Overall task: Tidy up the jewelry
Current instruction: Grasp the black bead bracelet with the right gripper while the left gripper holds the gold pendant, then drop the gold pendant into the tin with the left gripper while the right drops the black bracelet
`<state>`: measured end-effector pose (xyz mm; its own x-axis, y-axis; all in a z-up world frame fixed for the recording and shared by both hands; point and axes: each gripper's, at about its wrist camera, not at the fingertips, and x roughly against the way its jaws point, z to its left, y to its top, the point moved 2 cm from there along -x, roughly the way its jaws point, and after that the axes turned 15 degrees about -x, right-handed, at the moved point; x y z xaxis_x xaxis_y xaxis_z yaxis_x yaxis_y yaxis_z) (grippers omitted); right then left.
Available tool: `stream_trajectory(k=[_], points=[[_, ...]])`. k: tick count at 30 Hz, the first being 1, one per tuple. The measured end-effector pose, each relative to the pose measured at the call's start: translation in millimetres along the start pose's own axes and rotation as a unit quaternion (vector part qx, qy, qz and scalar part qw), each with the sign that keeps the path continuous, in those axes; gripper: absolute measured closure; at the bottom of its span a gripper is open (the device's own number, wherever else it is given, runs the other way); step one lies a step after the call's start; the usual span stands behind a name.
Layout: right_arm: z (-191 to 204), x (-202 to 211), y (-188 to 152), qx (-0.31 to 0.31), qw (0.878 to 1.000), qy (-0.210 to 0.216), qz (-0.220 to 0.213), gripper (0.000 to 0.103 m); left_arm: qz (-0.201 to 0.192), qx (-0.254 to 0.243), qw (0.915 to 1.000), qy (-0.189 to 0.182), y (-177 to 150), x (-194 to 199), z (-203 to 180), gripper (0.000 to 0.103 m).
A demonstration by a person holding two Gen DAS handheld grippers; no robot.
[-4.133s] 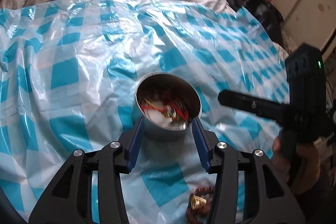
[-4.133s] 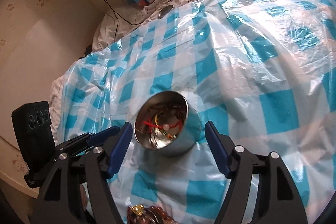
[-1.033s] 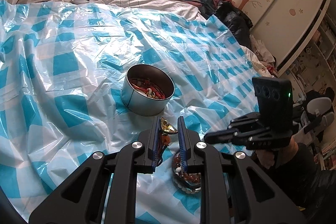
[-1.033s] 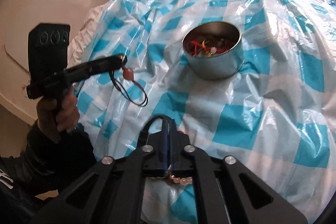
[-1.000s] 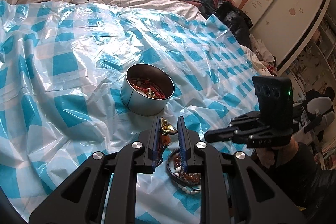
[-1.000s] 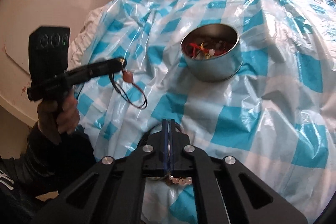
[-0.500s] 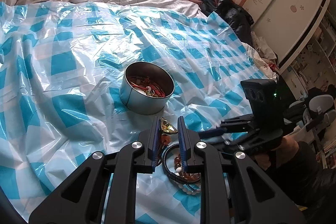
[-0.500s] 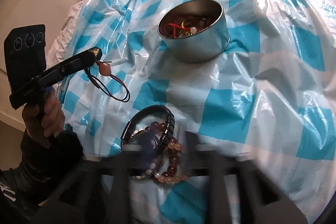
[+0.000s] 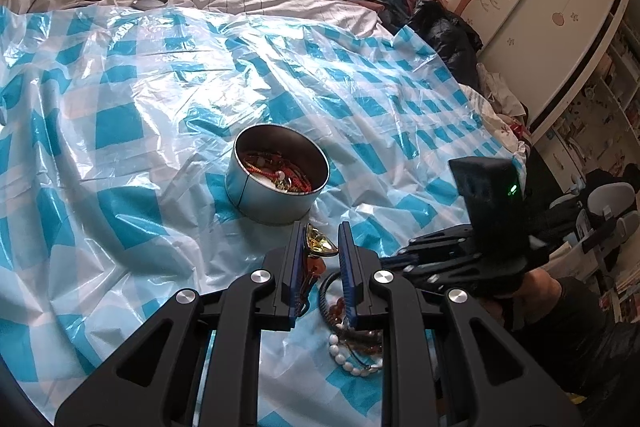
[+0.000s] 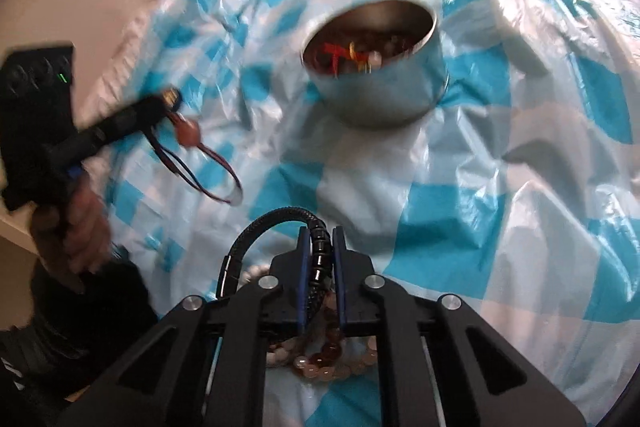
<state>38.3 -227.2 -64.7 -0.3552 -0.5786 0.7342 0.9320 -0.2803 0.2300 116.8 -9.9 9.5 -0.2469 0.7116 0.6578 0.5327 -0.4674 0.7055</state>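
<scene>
Jewelry half sorted: both my jaws pinch pieces, tin (image 9: 276,179) waits at twelve o'clock.
My right jaws (image 10: 318,247), just closing, clamp the black bracelet (image 10: 276,223); my left jaws (image 9: 319,241) pinch a corded pendant (image 9: 318,243). Lift straight up, clear the tin's rim; open bed (image 9: 120,131) all around.

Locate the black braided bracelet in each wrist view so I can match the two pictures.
Left wrist view: black braided bracelet low centre, mostly hidden behind the left gripper.
Right wrist view: bracelet lower centre, arching up and clamped in the right gripper.
Shared landmark: the round metal tin of jewelry on the checked sheet.
</scene>
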Motion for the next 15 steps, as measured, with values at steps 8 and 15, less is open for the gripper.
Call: stream_trajectory(k=[8,15], points=[[-13,48,27,-0.044,0.995,0.020,-0.090,0.091,-0.027,0.007,0.9996,-0.005,24,-2,-4,0.087],[-21,66,48,-0.066,0.984,-0.007,-0.164,0.091,-0.053,0.021,0.9983,-0.009,46,-14,-6,0.087]])
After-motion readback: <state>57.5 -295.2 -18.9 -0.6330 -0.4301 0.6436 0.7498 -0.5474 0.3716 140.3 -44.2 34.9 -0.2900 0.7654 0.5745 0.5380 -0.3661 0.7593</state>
